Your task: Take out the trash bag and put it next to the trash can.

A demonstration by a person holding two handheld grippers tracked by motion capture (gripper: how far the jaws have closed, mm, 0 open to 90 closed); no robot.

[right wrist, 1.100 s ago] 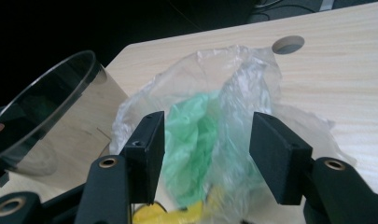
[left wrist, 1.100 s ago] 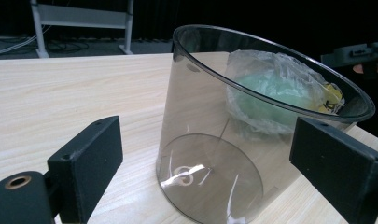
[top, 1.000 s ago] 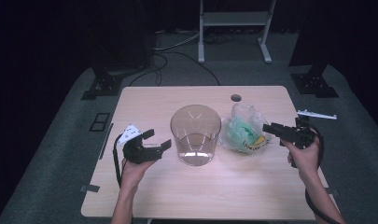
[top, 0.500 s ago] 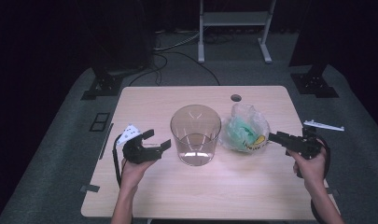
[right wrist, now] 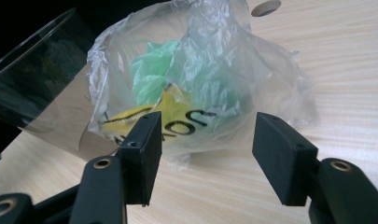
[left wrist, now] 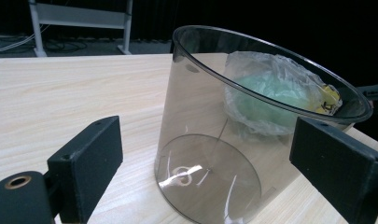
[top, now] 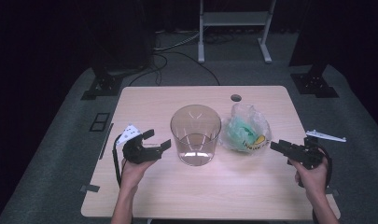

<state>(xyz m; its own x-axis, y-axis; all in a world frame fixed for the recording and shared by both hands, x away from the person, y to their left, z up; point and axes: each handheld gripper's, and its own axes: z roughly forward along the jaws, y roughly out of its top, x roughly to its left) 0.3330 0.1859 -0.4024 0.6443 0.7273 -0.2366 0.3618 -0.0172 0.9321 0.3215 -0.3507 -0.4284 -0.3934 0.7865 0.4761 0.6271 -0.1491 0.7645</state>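
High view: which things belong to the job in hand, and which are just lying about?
In the job:
- plastic bag
- clear container
- right hand-held gripper
- left hand-held gripper

Lying about:
- white tool on floor
- metal stand

Overhead view looks forward; both close claw cameras share the bag [left wrist: 280, 100].

Bare tabletop [top: 200, 196] along the near edge, open for passage. Clear plastic container [top: 196, 134] upright at centre, walling off the left gripper [top: 155, 141] from the crumpled plastic bag [top: 246, 131] just beside it. Narrow bare strip between bag and right gripper [top: 276, 146], jaws apart.
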